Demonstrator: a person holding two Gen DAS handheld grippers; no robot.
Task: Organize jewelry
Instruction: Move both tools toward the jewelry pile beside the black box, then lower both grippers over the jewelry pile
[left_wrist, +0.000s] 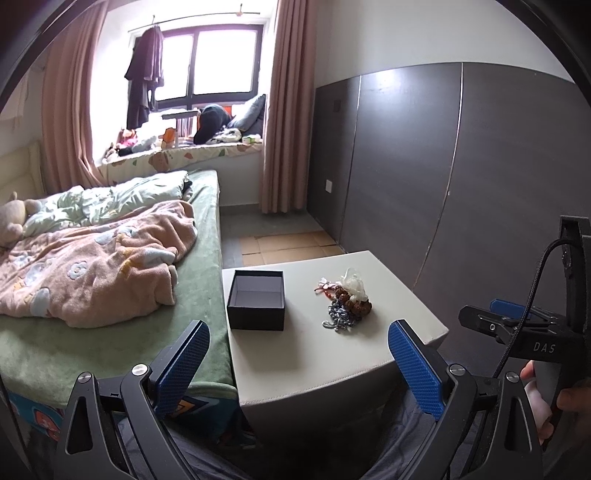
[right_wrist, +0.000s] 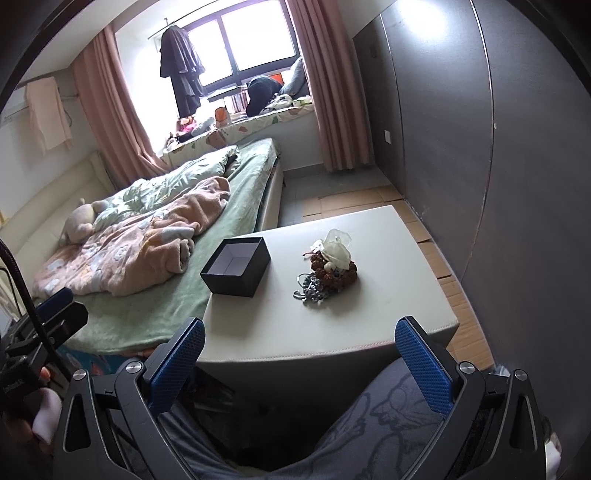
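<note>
An open, empty black box (left_wrist: 256, 300) (right_wrist: 236, 266) sits on the left part of a pale stool top (left_wrist: 314, 350) (right_wrist: 332, 325). To its right lies a jewelry pile (left_wrist: 345, 303) (right_wrist: 330, 267): a white fabric flower, brown bead bracelets, a silver chain and a red-pink piece. My left gripper (left_wrist: 299, 354) is open and empty, held back before the stool's near edge. My right gripper (right_wrist: 300, 354) is open and empty, also short of the near edge. The right gripper also shows at the left wrist view's right edge (left_wrist: 480, 317).
A bed (left_wrist: 110, 258) (right_wrist: 166, 236) with a pink blanket and green sheet adjoins the stool's left side. A grey panelled wall (left_wrist: 461, 184) (right_wrist: 517, 147) stands to the right. Cardboard sheets (left_wrist: 288, 245) cover the floor beyond the stool. My legs lie below the grippers.
</note>
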